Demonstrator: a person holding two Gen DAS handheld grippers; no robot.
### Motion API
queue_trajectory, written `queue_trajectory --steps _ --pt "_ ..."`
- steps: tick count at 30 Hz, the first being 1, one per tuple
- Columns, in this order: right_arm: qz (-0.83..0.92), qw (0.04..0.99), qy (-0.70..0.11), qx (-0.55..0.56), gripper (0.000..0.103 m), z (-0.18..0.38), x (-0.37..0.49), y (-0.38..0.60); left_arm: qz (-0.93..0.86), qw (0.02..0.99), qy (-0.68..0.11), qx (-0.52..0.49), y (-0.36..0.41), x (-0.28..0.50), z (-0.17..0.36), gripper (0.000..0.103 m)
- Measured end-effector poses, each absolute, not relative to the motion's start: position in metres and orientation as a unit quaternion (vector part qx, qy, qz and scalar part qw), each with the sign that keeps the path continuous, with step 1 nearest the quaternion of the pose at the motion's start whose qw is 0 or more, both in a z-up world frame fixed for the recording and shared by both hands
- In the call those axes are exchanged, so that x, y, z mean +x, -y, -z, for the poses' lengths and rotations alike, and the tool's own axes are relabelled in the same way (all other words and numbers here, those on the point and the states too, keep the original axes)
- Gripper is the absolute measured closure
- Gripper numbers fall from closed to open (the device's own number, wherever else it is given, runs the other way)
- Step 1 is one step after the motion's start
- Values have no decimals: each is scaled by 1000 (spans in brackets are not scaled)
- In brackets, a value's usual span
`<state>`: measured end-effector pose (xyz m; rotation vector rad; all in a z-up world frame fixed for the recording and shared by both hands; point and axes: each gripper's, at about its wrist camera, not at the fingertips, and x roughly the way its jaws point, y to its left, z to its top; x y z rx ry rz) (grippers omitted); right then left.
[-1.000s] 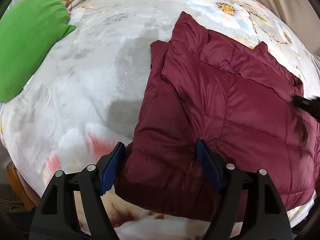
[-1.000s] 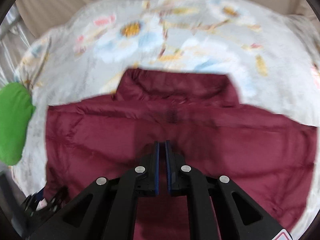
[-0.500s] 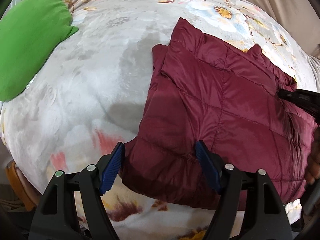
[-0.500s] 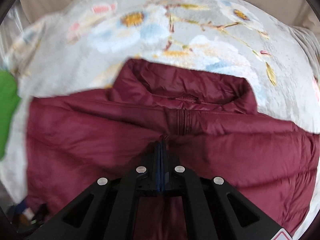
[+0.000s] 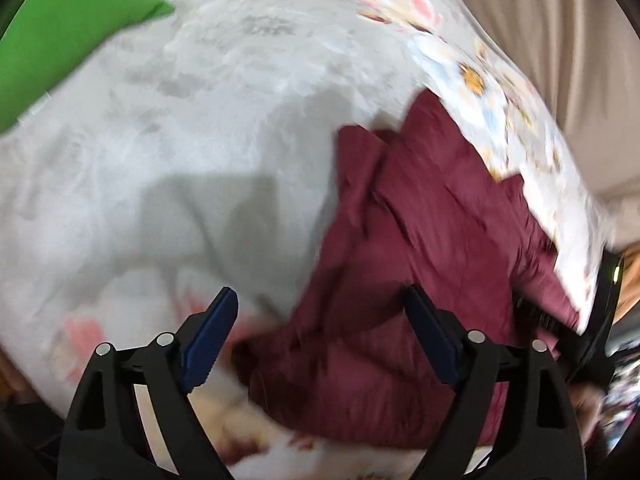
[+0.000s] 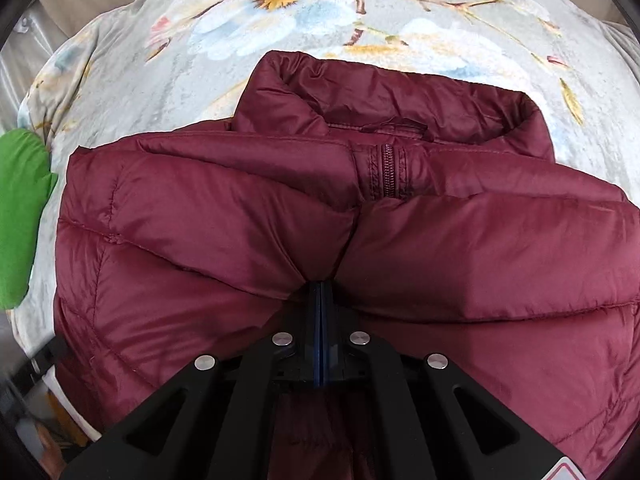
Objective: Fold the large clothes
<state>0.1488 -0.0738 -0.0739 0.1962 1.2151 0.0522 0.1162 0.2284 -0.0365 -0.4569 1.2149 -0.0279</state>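
We see the right gripper (image 6: 321, 286) with its blue-padded fingers pressed together, pinching a fold of the dark maroon quilted puffer jacket (image 6: 248, 216) just below its zipper top (image 6: 387, 168). The gripper points level toward the jacket's stand-up collar (image 6: 400, 92), and fabric bunches up on both sides of the tips. The jacket lies on the grey flower-printed blanket (image 6: 168, 76), with a green cushion (image 6: 20, 216) well off to the jacket's left.

We see the left gripper (image 5: 320, 340) with its blue pads (image 5: 210, 340) spread wide, holding nothing, poised over the jacket's (image 5: 420, 248) near-left corner; one finger is above the blanket (image 5: 200, 120), the other above the fabric. This view is blurred.
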Motion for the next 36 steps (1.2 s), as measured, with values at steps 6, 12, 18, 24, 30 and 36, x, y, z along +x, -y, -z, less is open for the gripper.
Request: queue_trajectory --steps 6,12,18,24,30,36 --pt "-25 819 -569 75 103 75 150 70 58 781 -574 -238 -218 141 63 23" --pt "-34 822 -565 69 103 74 150 71 125 774 -563 -262 -195 141 52 90" --pt "-49 845 -519 118 100 23 95 106 152 790 -530 -269 -181 125 4 96" --pt "-60 815 -548 180 103 63 68 132 203 808 -499 -237 -139 103 -49 97" --pt "-129 810 -541 186 102 89 88 105 260 801 -493 -219 -106 82 -78 97" --pt "-136 796 -535 251 102 87 78 122 303 784 -510 -184 -58 72 -74 97"
